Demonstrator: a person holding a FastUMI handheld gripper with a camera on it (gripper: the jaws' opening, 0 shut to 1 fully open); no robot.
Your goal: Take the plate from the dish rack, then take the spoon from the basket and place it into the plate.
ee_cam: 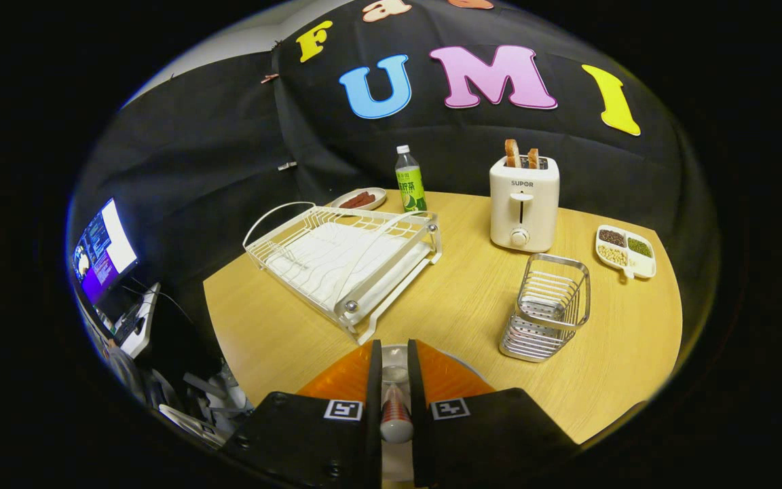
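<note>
Shiny wire basket, wood-grain table

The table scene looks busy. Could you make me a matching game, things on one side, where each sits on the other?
Things:
1. spoon
2. toaster
3. bottle
4. basket

Places:
A. behind the dish rack, beside a small dish of food
B. between the gripper fingers, over the plate
C. nearer than the toaster, standing with nothing inside
D. beside the divided snack tray, bread slices in its slots

Pairs: 1-B, 2-D, 3-A, 4-C
</note>
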